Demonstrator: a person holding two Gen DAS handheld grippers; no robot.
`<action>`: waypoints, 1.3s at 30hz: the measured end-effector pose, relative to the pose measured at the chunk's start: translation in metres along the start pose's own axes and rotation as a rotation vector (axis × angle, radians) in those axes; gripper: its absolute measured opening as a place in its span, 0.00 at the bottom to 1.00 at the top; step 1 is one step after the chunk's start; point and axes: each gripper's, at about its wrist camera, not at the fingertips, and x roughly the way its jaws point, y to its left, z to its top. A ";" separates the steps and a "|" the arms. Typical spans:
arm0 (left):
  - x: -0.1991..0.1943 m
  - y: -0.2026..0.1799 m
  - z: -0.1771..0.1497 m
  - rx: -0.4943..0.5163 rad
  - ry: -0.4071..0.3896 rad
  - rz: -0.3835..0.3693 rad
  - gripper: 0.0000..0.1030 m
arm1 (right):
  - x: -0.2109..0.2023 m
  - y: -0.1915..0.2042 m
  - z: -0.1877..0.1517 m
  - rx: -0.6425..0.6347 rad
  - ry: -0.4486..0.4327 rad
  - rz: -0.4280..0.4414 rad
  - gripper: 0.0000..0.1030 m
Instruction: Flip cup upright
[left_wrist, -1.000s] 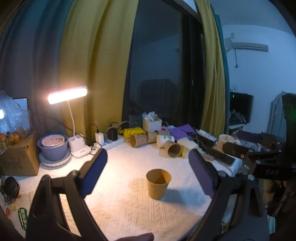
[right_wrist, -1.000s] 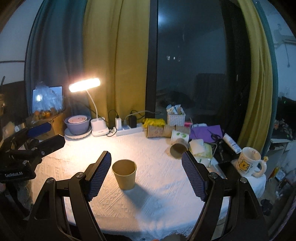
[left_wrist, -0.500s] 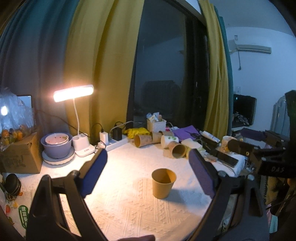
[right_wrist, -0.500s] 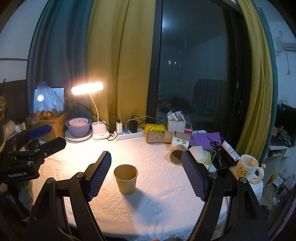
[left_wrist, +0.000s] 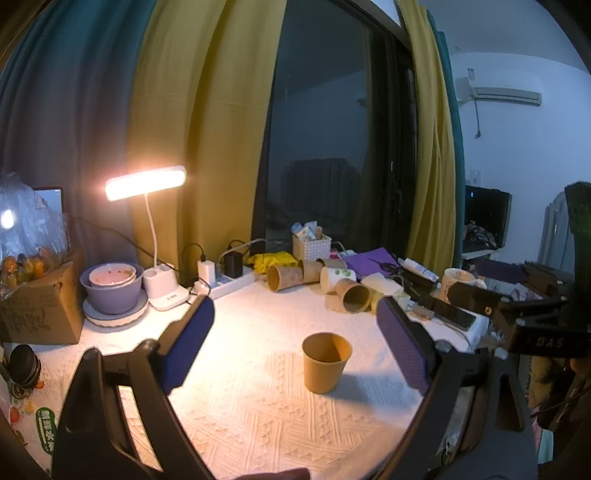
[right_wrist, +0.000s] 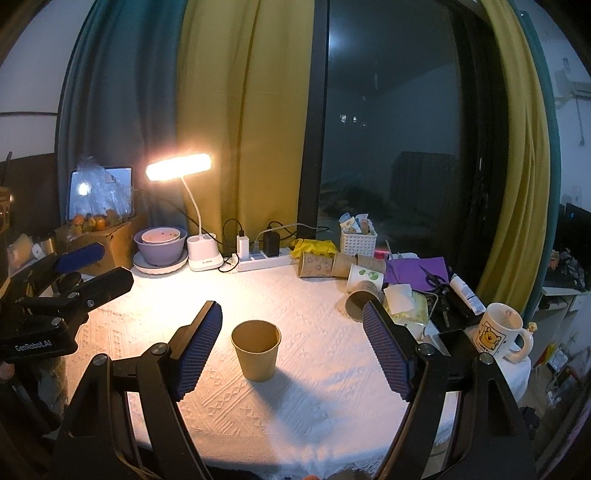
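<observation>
- Brown paper cup (right_wrist: 255, 349) is seen upright, mid-tablecloth (right_wrist: 314, 387), untouched.
- Left gripper (left_wrist: 295, 343) and right gripper (right_wrist: 291, 345) are held wide, empty.
- Risk judged: cup toppled if clipped by a pad.

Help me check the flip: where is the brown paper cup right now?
The brown paper cup stands upright, mouth up, on the white tablecloth near its front-centre, free between both open grippers, in front of the tipped cups.

A plain tan paper cup (left_wrist: 325, 362) (right_wrist: 256, 349) is seen standing upright, mouth up and empty, on the white-clothed bench (right_wrist: 314, 398).
</observation>
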 end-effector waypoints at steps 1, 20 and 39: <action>0.000 0.000 -0.001 0.000 0.001 -0.001 0.88 | 0.000 0.000 0.000 0.001 0.000 0.000 0.79; 0.004 -0.001 -0.008 0.000 0.015 -0.006 0.88 | 0.003 0.004 -0.006 0.006 0.011 0.000 0.79; 0.002 0.001 -0.010 -0.006 0.016 -0.015 0.88 | 0.007 0.006 -0.008 0.008 0.019 -0.001 0.79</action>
